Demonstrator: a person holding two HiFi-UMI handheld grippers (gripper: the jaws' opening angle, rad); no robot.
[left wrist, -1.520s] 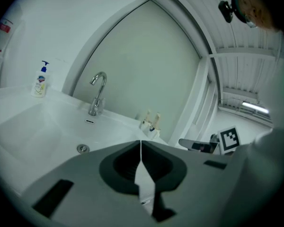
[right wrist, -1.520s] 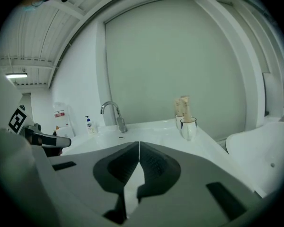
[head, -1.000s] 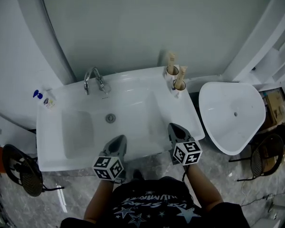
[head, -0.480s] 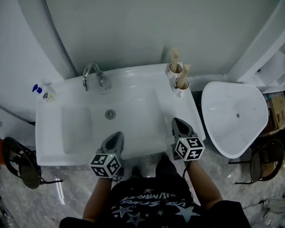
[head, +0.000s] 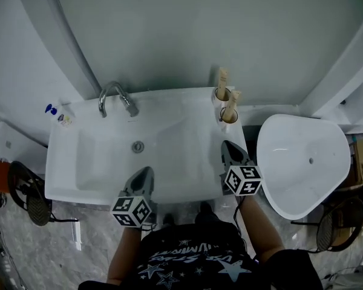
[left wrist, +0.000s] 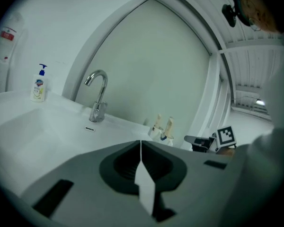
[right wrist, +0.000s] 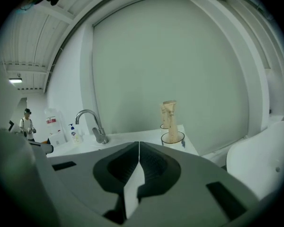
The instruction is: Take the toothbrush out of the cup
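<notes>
Two grippers are in view over the white basin (head: 97, 168), and both have their jaws pressed together with nothing between them.

Change noted: the right gripper (head: 227, 144) has advanced along the right side of the basin and now stands nearer the back right corner than a second ago. The left gripper (head: 146, 173) remains near the front rim and is little changed against the basin.

Task item: two cups stand at that back corner, touching or nearly so, a rear cup (head: 221, 93) and a near cup (head: 228, 116). A pale upright item rises from each. The one in the near cup I take for the toothbrush (head: 232, 101), though its head cannot be made out clearly. It is still seated in the cup and untouched. The right gripper view looks almost straight at the pair, slightly right of the jaw line.

Other fixtures: faucet (head: 115, 96) at the back centre and a soap bottle (head: 54, 112) at the back left, both well clear of the approach.

Assessment: the reach is under way and no grasp is made. The gap to the near cup is short but open. The right jaws must part before they can close on the handle. A closed approach risks knocking the cup, which sits close to the basin's edge.
</notes>
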